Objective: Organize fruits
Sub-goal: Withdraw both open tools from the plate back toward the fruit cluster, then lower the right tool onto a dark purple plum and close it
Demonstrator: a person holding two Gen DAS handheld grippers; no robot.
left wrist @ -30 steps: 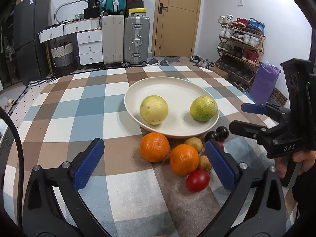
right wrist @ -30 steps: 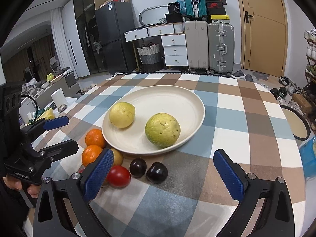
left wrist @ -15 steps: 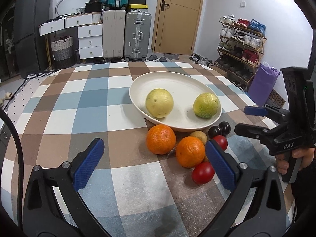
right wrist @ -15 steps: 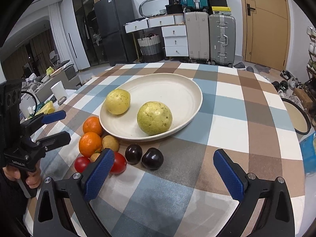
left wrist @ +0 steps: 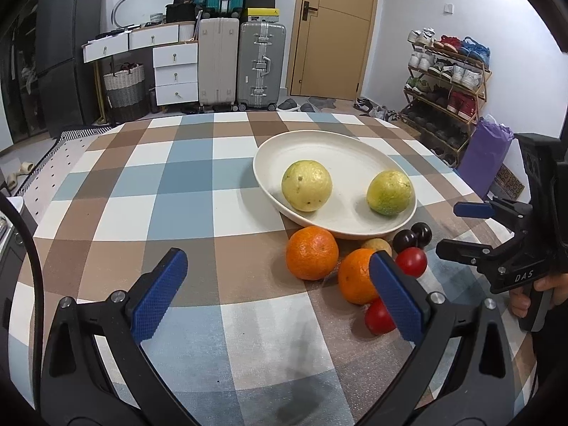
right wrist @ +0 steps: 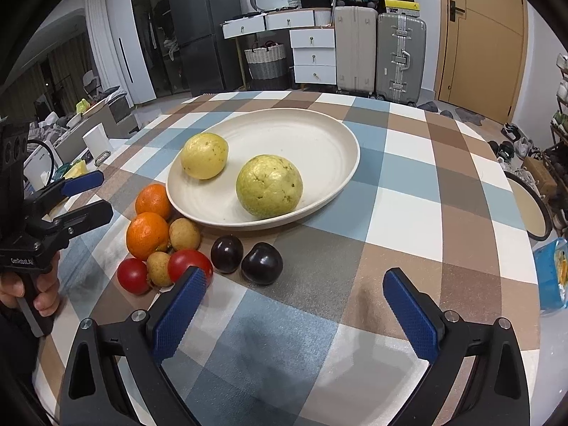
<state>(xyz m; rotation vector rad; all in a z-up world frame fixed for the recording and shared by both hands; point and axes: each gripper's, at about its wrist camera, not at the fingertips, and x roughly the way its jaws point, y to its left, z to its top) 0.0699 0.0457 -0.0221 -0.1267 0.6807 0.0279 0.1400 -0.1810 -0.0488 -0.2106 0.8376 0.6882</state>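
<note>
Left gripper (left wrist: 275, 296) spread wide, holding nothing, hovering above the checked tablecloth (left wrist: 184, 195); in the right wrist view it shows at the left edge (right wrist: 87, 195), gripped by a hand (right wrist: 42, 284). Fruit sits right of the left gripper's centre.

Left to right in the right wrist view:
- Two oranges, far orange (right wrist: 153, 201) touching the plate rim, near orange (right wrist: 147, 235) just in front of it. Bright, dimpled skin.
- Small red tomato (right wrist: 133, 276), glossy.
- Two tan round fruits, one (right wrist: 184, 234) beside the near orange, one (right wrist: 159, 268) between the tomatoes. Kind unclear.
- Larger red tomato (right wrist: 190, 264), lower part hidden by the right gripper's left blue pad (right wrist: 177, 316).
- Two dark purple plums (right wrist: 227, 254) and (right wrist: 262, 263), touching, shiny, just in front of the plate.
- Cream oval plate (right wrist: 319, 135) holding two yellow-green round fruits, well apart: paler one (right wrist: 205, 156) left, bigger speckled one (right wrist: 269, 185) right. Could be guavas, not sure.

All loose fruit clusters off the plate's near-left rim, on the cloth.

Right gripper (right wrist: 293, 314) also wide apart, nothing between the fingers, low over the cloth in front of the plums.

In the left wrist view, the right blue pad (left wrist: 394, 298) covers part of the near orange and one tomato; tan fruit mostly hidden behind the oranges. Right gripper's handle is cut off at the frame edge there.
</note>
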